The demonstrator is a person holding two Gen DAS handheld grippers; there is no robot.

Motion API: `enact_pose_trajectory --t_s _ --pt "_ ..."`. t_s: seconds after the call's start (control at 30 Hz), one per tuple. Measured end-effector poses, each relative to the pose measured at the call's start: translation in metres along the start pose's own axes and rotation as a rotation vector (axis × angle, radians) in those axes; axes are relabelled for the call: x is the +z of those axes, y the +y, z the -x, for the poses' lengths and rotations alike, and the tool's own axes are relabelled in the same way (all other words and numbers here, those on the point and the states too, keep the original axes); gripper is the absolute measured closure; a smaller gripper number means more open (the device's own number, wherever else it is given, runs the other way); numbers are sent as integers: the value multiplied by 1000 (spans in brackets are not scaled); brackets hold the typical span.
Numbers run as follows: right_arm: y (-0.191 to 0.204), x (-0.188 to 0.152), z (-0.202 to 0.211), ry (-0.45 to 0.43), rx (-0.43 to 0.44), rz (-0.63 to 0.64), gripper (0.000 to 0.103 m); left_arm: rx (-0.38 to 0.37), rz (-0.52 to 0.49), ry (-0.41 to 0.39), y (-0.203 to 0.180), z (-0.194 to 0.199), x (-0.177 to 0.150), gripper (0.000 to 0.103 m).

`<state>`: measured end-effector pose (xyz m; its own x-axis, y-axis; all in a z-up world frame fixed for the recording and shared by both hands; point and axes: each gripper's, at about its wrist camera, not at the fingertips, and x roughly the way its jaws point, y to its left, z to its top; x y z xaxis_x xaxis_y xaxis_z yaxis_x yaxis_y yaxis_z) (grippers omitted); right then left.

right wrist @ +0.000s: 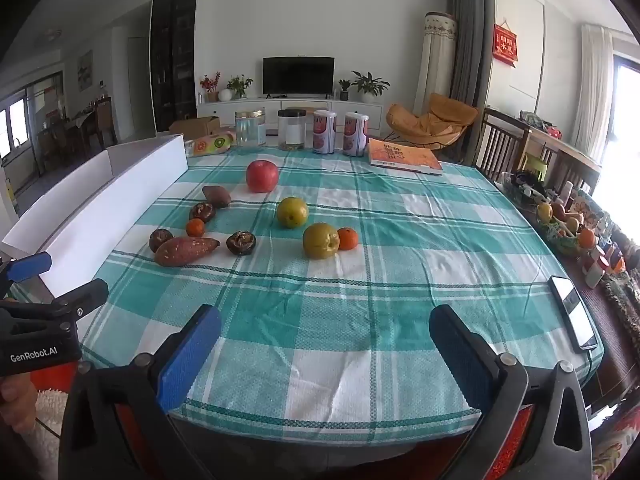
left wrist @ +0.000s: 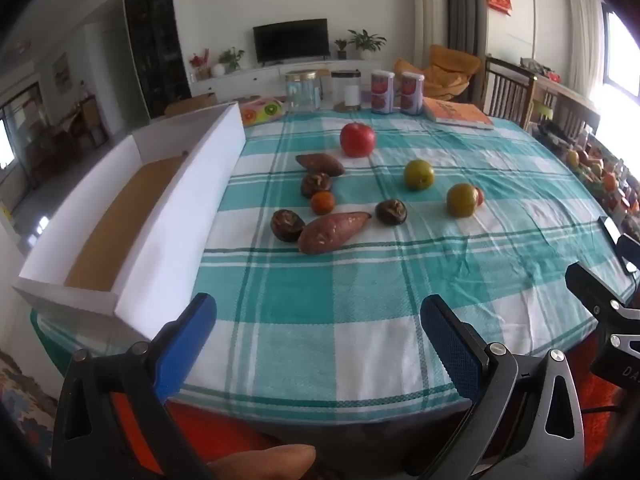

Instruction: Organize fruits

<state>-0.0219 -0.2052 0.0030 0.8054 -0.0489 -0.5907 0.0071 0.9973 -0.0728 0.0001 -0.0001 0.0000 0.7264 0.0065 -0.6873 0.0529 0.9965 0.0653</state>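
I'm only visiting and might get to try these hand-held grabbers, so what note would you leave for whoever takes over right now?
Left gripper: open, empty, over the near table edge.
Right gripper: open, empty, beside it.
On the checked tablecloth: red apple, two green fruits, two small oranges, two sweet potatoes, three dark round fruits.
White box: along the table's left edge, nothing visible inside.
Done: nothing sorted yet.
Left: all pieces, presumably into the box.
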Motion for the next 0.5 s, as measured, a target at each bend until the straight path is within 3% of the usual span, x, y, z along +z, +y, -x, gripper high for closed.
enact_pose_trajectory --t_s 0.5 --pt "1 -2 -3 20 20 -8 0 16 4 29 2 -6 -4 1"
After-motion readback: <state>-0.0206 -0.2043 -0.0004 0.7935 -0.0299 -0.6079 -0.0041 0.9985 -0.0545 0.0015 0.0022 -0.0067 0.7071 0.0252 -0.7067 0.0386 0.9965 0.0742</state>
